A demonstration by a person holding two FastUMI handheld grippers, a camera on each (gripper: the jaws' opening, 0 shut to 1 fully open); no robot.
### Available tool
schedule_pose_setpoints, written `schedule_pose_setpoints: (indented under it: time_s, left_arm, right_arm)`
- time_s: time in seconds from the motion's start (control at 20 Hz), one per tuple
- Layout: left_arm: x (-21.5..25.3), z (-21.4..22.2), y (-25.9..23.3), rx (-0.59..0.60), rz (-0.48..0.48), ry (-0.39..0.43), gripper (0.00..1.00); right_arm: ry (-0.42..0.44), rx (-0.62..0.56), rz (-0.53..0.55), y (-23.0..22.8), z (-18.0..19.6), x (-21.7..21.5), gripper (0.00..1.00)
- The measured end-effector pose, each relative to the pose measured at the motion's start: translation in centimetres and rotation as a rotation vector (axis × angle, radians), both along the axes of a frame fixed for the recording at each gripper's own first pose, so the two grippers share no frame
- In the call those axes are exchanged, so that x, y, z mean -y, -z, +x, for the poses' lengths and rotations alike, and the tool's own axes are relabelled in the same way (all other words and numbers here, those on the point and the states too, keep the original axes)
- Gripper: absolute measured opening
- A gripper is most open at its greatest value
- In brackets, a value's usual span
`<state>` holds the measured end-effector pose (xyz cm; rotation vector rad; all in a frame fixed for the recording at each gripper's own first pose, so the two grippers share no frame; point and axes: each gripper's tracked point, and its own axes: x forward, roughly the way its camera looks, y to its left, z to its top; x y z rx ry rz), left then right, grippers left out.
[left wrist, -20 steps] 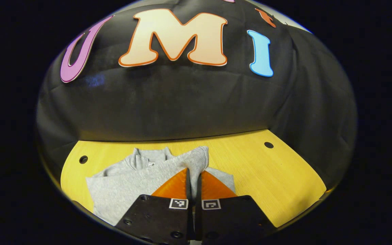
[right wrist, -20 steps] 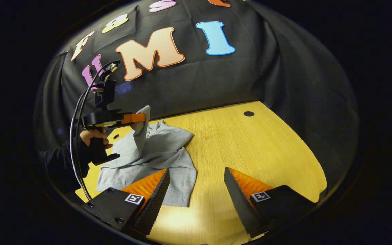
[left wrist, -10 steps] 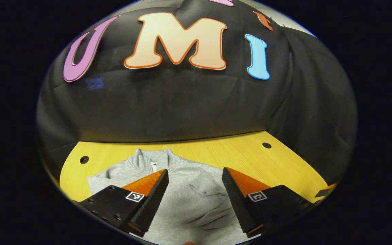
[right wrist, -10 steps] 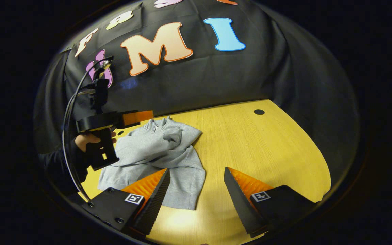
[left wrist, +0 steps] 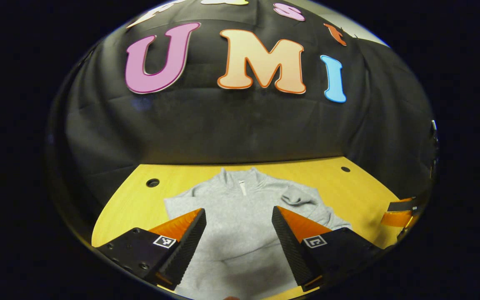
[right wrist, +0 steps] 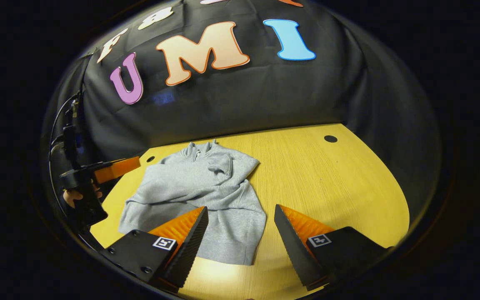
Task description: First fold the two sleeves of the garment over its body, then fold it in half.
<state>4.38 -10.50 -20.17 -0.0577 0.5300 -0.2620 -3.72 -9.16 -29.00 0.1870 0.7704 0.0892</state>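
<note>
A: On the left, the left gripper (left wrist: pixel 236 233) hovers over the grey zip-neck sweatshirt (left wrist: pixel 240 208), jaws apart, gripping nothing. The garment lies flat on the yellow table (right wrist: pixel 327 175), collar toward the wall.

B: One folded sleeve (right wrist: pixel 223 164) sits bunched on the chest. It looks loose; any drag could pull it off.

A: To the right, the right gripper (right wrist: pixel 240 237) is spread wide above the hem (right wrist: pixel 240 250).

B: Pinch one layer there and the half-fold skews.

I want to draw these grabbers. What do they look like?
Each gripper has two wedge-shaped jaws with ridged inner faces, fixed to flat black blocks that carry small black-and-white square markers. In the right gripper view, the left gripper has a black pistol-style handle with black cables looping up from it. The person's sleeve there is dark.
</note>
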Motion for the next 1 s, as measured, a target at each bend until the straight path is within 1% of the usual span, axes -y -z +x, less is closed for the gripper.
schedule_pose_setpoints:
  time_s: [0.05,0.1,0.15,0.2,0.35,0.6,0.65,0.8,0.95,1.0]
  left_arm:
    - [-1.1,-0.8,0.8,-0.017,0.001,-0.017,0.94]
    - [-2.1,-1.6,1.6,-0.038,0.004,-0.038,0.95]
    - [-3.3,-2.7,2.4,-0.057,0.004,-0.058,0.95]
    - [-4.4,-3.8,3.2,-0.081,0.010,-0.078,0.95]
    - [-7.3,-7.0,5.8,-0.142,0.032,-0.129,0.95]
    - [-9.9,-12.2,10.0,-0.250,0.055,-0.163,0.95]
    - [-10.3,-13.0,10.7,-0.268,0.064,-0.167,0.95]
    - [-10.6,-14.0,12.5,-0.307,0.079,-0.172,0.95]
    - [-10.8,-15.2,13.5,-0.339,0.072,-0.176,0.95]
    - [-10.7,-15.4,14.0,-0.356,0.067,-0.172,0.95]
  right_arm:
    - [-0.010,-0.001,-0.013,0.5,-0.2,-0.3,0.95]
    - [-0.020,-0.006,-0.025,0.9,-0.3,-0.6,0.96]
    - [-0.027,-0.009,-0.034,1.3,-0.4,-1.0,0.99]
    - [-0.034,-0.015,-0.039,1.6,-0.6,-1.3,0.96]
    - [-0.050,-0.042,-0.050,3.2,-1.3,-2.3,0.99]
    - [-0.061,-0.092,-0.078,5.4,-2.6,-2.8,0.99]
    - [-0.061,-0.103,-0.082,5.9,-2.9,-2.8,0.96]
    - [-0.062,-0.128,-0.097,6.8,-3.4,-2.9,0.96]
    - [-0.066,-0.158,-0.105,7.8,-4.3,-3.0,0.96]
    - [-0.067,-0.162,-0.110,8.0,-4.5,-2.9,0.99]
